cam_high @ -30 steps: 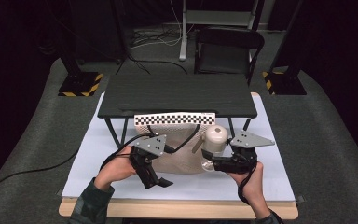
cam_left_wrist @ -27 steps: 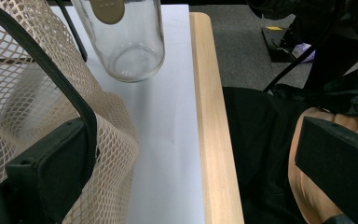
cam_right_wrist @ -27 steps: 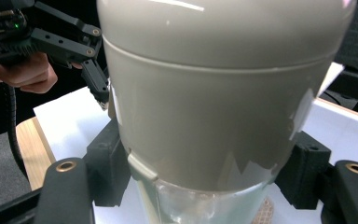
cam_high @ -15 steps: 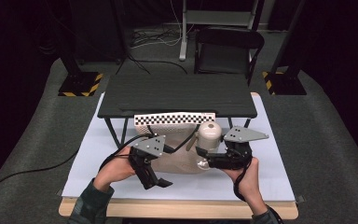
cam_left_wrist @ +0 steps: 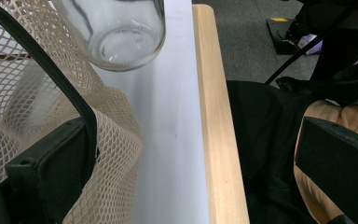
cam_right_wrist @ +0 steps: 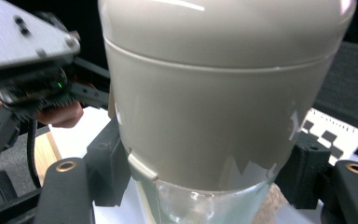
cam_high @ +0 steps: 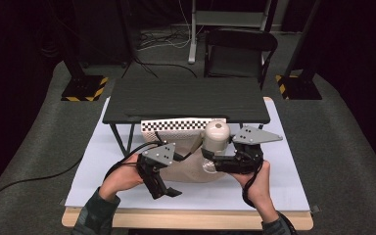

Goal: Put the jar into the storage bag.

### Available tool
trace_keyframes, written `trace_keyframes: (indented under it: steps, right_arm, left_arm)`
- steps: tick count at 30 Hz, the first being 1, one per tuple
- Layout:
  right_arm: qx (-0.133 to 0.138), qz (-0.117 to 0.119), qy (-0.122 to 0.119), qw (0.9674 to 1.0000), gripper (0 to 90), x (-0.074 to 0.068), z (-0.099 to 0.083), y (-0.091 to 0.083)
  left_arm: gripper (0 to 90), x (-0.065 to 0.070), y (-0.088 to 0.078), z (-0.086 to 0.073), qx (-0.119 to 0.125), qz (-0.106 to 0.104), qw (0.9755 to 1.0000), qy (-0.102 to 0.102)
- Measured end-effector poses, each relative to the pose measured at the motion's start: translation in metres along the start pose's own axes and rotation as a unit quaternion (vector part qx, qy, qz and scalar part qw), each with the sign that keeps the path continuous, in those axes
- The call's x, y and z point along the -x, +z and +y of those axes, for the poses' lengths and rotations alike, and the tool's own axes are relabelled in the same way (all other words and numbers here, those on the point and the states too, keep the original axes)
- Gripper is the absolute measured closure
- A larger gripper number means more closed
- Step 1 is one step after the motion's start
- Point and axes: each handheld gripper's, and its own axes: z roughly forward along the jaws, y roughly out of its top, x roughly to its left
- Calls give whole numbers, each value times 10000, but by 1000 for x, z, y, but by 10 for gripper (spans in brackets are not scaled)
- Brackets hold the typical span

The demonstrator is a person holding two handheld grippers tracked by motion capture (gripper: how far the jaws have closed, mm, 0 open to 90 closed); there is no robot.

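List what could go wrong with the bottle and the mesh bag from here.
1. The right gripper clamps the bottle just under its beige cap, where the clear glass starts; smooth glass could slip through the jaws.
2. The glass base hangs above the mesh bag, close to the table edge; a drop might roll it off.
3. The left gripper pinches only the bag's zipper edge, so the mesh could snag the base.

A wooden table [cam_high: 186,220] carries a white sheet [cam_high: 274,181] that covers most of its top. On the sheet lie a beige mesh bag [cam_high: 191,169] and the legs of a small black bench [cam_high: 186,100], with a checkered strip [cam_high: 176,125] under its front edge.
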Motion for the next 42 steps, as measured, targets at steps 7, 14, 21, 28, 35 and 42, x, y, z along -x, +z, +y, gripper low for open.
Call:
trace_keyframes:
  steps: [7,14,21,28,35,42]
  right_arm:
    - [33,-1,-73,10000,297,-2,12,4]
    - [84,9,-151,9999,297,-5,23,6]
    - [113,-3,-220,9997,297,-6,33,8]
    - [176,-17,-247,9995,297,-6,40,10]
    - [197,-23,-308,9993,297,-7,47,18]
    - [186,-23,-338,9993,297,-7,52,30]
  left_arm:
    - [0,0,3,0,-52,31,10000,0]
    - [0,-1,4,-1,-86,34,10000,-2]
    - [0,-2,6,-1,-122,51,9999,14]
    - [0,-2,7,-1,-147,40,9999,-5]
    - [0,-2,8,-1,-145,41,9999,2]
    - [0,-1,8,-1,-121,31,9999,3]
